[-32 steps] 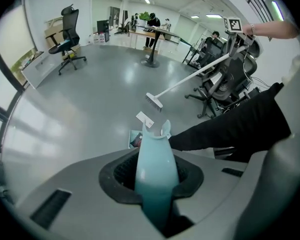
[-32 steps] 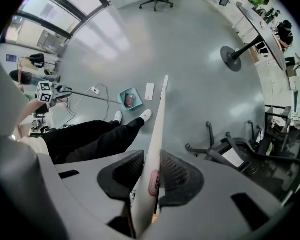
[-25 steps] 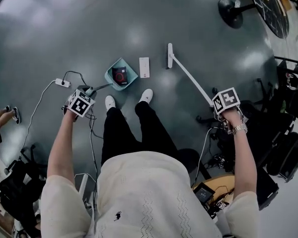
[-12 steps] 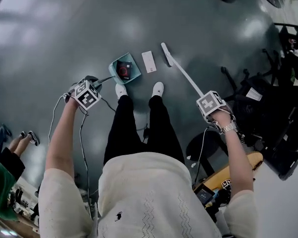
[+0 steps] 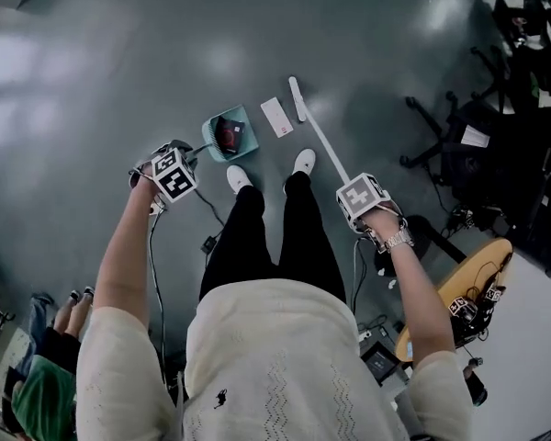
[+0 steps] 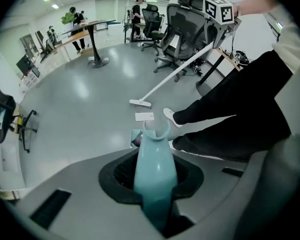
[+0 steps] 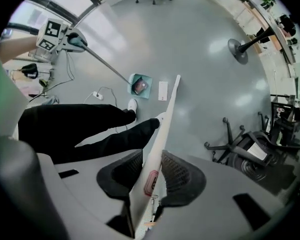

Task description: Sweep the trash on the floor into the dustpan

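The grey floor (image 5: 119,72) carries all task items just ahead of the person's white shoes (image 5: 239,179). The long-handled broom (image 5: 323,143) slopes from the right gripper (image 7: 152,181) down to its brush head (image 5: 297,98). The brush head rests on the floor just right of a flat white piece of trash (image 5: 276,116). The right jaws are closed on the white broom handle, which passes between the pads. The left gripper (image 6: 154,179) has its jaws clamped on the teal handle of the dustpan (image 5: 228,134). The pan sits on the floor just left of the white piece. A dark red item (image 5: 226,134) already lies inside the pan.

Step in hand, as judged: one item is collected and the white piece is outstanding. The brush head is placed beside the piece, ready for a sweeping stroke.

The next move calls for:
- Drawing the brush head leftward along the floor so the bristles push the white piece toward the pan mouth.
- Holding the pan lip flat against the floor with the left gripper, since a flat piece may slide under a raised lip
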{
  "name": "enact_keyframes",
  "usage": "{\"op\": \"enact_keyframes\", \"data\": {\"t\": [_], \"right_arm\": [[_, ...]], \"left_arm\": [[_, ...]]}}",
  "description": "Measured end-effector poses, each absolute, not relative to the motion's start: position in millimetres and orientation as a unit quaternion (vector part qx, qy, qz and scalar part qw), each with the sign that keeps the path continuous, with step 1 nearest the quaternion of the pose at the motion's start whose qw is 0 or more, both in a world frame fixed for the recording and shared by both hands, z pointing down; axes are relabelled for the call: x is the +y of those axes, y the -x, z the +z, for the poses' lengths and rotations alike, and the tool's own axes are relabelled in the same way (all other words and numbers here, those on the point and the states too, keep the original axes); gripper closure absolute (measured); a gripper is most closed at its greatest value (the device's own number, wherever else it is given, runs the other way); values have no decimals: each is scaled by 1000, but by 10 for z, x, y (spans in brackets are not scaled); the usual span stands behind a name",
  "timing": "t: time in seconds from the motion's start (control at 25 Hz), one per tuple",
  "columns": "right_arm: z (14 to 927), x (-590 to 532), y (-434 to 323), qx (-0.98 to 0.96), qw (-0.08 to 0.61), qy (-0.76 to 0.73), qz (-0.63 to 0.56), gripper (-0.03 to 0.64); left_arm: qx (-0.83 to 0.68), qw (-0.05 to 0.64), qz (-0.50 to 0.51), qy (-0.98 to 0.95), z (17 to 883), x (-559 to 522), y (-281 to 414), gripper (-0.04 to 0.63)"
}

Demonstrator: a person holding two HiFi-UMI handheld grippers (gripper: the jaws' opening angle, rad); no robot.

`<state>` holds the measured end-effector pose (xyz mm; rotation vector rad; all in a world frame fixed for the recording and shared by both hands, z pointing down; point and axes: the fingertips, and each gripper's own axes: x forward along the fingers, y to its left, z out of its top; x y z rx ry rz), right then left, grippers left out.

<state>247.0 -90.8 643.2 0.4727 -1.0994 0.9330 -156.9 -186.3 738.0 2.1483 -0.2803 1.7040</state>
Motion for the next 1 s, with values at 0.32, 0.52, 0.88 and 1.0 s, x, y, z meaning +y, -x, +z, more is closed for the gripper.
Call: {"op": "enact_keyframes", "data": {"t": [0.32, 0.52, 0.88, 1.0], "right_arm": [[6292, -852, -1801, -507, 696, -203, 467, 489], [6257, -782, -1502, -514, 688, -187, 476, 489], [6144, -564, -1069, -531, 694, -133, 468, 488], [6145, -503, -974, -533, 688, -122, 478, 485]], "left_arm": [[-115, 228, 575, -777, 7528, -1902, 1571, 502], [-136, 240, 557, -783, 7557, -1762, 1569, 502], [-167, 259, 555, -773, 7617, -1694, 1550, 502], [-163, 269, 572, -757, 7657, -1659, 1554, 502]]}}
